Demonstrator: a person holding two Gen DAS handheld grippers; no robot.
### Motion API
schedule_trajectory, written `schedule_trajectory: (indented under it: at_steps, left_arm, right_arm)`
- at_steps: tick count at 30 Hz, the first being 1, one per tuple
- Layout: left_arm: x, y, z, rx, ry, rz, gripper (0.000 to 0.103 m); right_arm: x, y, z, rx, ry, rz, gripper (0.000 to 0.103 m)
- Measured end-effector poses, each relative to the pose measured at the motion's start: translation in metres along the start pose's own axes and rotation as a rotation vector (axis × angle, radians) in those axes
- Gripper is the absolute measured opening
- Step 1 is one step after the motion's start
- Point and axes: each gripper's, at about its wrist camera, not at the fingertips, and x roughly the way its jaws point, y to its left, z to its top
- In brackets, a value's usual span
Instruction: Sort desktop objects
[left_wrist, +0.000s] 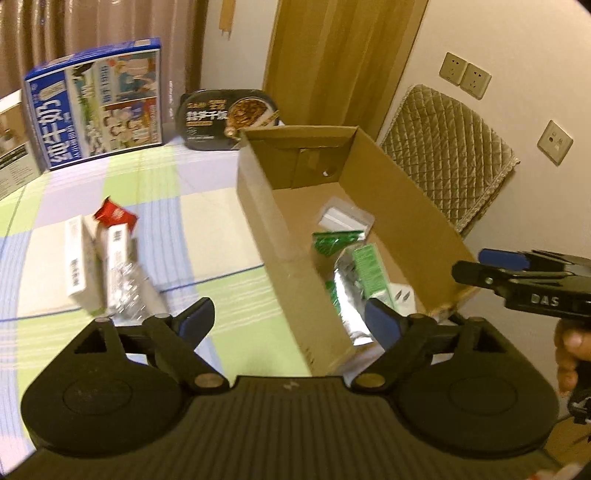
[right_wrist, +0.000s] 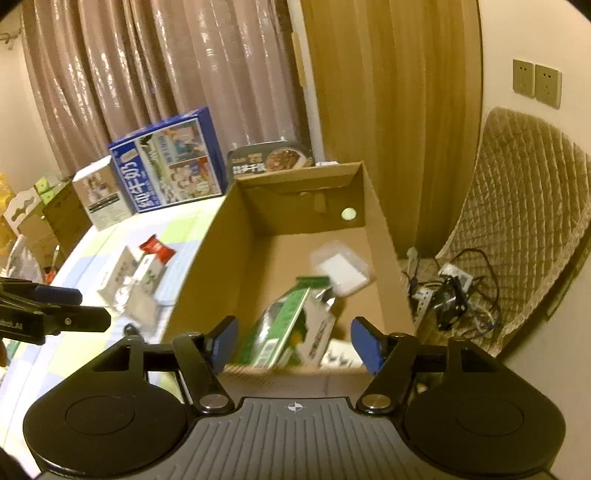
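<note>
- Left gripper (left_wrist: 290, 325), bottom centre: fingers spread, holding nothing.
- Right gripper (right_wrist: 291, 341), bottom centre: fingers spread, holding nothing.
- Carton (left_wrist: 266, 206), centre frame, holds packets (left_wrist: 364, 275).
- White boxes (left_wrist: 96, 258) and red pouch (left_wrist: 114, 216), centre left, lie on the counter (left_wrist: 192, 206).

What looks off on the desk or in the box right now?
No spill or damage shows. The cardboard box sits skewed on the table, its contents heaped: a green packet lies tilted over the rest. Outside, white cartons and a red packet lie jumbled, still unsorted. Both tools, left and right, are open and empty.
</note>
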Motion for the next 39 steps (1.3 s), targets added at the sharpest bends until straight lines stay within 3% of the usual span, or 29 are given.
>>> schedule_trajectory:
  at_steps: [3, 8, 12, 17, 23, 32, 39]
  left_arm:
    - [-0.014, 0.005, -0.016, 0.001, -0.004, 0.014, 0.089]
    - [-0.036, 0.012, -0.041, 0.011, -0.002, 0.047, 0.092]
    - [-0.055, 0.023, -0.069, -0.002, -0.010, 0.081, 0.102]
    - [-0.075, 0.050, -0.105, -0.106, 0.033, 0.065, 0.102]
    - [-0.101, 0.083, -0.146, -0.180, 0.037, 0.135, 0.102]
    - [-0.121, 0.109, -0.175, -0.204, 0.044, 0.188, 0.102]
    - [-0.121, 0.125, -0.176, -0.213, 0.037, 0.203, 0.102]
  right_arm:
    - [-0.012, 0.015, -0.011, -0.003, 0.006, 0.010, 0.077]
    - [-0.031, 0.039, -0.031, 0.020, 0.007, 0.048, 0.100]
    - [-0.040, 0.065, -0.052, 0.010, 0.028, 0.100, 0.101]
    - [-0.039, 0.095, -0.079, -0.015, 0.079, 0.145, 0.101]
    - [-0.035, 0.119, -0.100, -0.032, 0.119, 0.179, 0.101]
    - [-0.027, 0.150, -0.113, -0.080, 0.145, 0.209, 0.101]
    - [-0.014, 0.161, -0.113, -0.105, 0.154, 0.219, 0.101]
